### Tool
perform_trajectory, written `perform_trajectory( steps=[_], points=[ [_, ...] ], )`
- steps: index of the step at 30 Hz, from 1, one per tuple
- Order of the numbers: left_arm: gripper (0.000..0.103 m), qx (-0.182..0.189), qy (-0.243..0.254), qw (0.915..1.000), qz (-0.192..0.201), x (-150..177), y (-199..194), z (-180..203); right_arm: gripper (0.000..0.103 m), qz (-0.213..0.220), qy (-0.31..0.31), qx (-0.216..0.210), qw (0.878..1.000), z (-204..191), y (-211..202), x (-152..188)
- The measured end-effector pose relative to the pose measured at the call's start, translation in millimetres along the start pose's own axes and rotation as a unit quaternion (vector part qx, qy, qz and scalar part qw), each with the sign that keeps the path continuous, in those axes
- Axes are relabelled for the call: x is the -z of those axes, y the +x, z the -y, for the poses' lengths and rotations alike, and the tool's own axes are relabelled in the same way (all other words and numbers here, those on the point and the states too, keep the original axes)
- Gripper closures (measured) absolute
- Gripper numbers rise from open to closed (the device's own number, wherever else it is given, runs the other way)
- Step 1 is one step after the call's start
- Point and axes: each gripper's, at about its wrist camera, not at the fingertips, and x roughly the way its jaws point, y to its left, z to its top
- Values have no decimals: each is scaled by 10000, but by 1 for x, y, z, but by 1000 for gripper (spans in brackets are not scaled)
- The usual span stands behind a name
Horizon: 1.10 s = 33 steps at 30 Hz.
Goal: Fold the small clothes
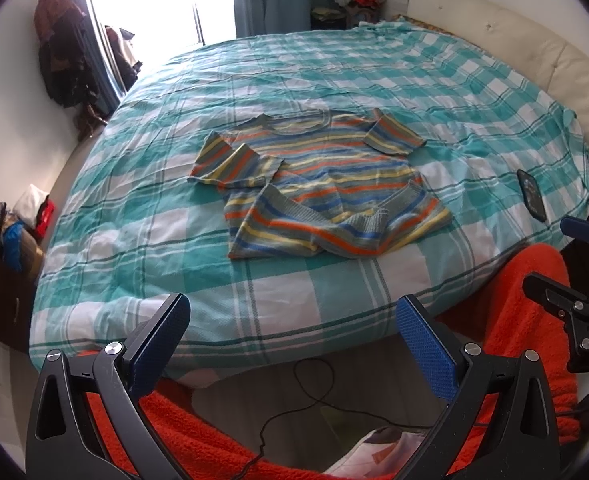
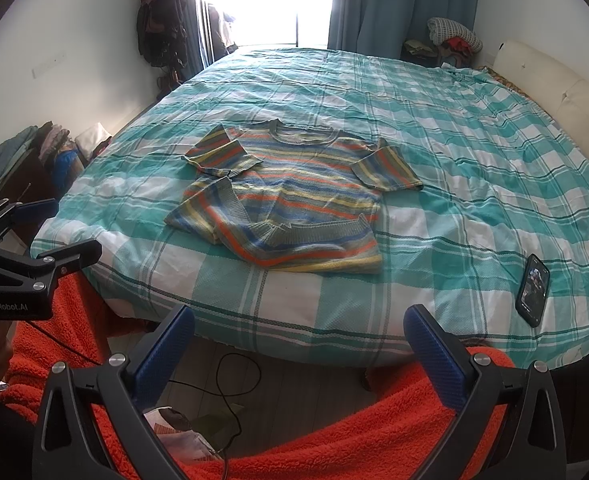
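**Striped knit top on the bed, both grippers hanging back empty**

So here's the scene. There's a small striped knit top (image 1: 318,184) lying on a bed (image 1: 294,312) with a teal and white checked cover. It sits well ahead of both grippers, roughly centred between them, neck hole pointing away toward the window. It's mostly flat but not tidy: the bottom hem is flipped up over the body on the near side, and the sleeve on the left is folded in across the chest. The sleeve on the right sticks out to the side with its cuff turned.

The left gripper (image 1: 300,344) hovers off the near edge of the bed, fingers spread wide with nothing between them. The right gripper (image 2: 299,350) is the same deal: wide open, empty, hanging just short of the mattress edge. Neither one is touching the top or the cover. From the left camera you can catch the right gripper off at the right edge, and the right camera sees the left one off to its left.

A dark phone (image 2: 533,290) lies on the cover ahead and to the right of the right gripper, well apart from the top. Below both grippers there's fuzzy orange fabric (image 2: 394,420) and a thin black cable (image 2: 230,384) on the floor.
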Motion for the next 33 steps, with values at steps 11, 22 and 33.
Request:
perform_trajectory(
  steps=[11, 22, 33],
  points=[
    [0, -3, -41, 10000, -53, 0, 3, -7, 0, 10, 16, 4, 10000, 0, 1, 0],
    [0, -44, -103, 9998, -156, 2, 7, -12, 0, 1, 16, -17, 10000, 0, 1, 0],
    [0, -85, -117, 9995, -287, 3, 15, -11, 0, -50, 4, -52, 10000, 0, 5, 0]
  ],
)
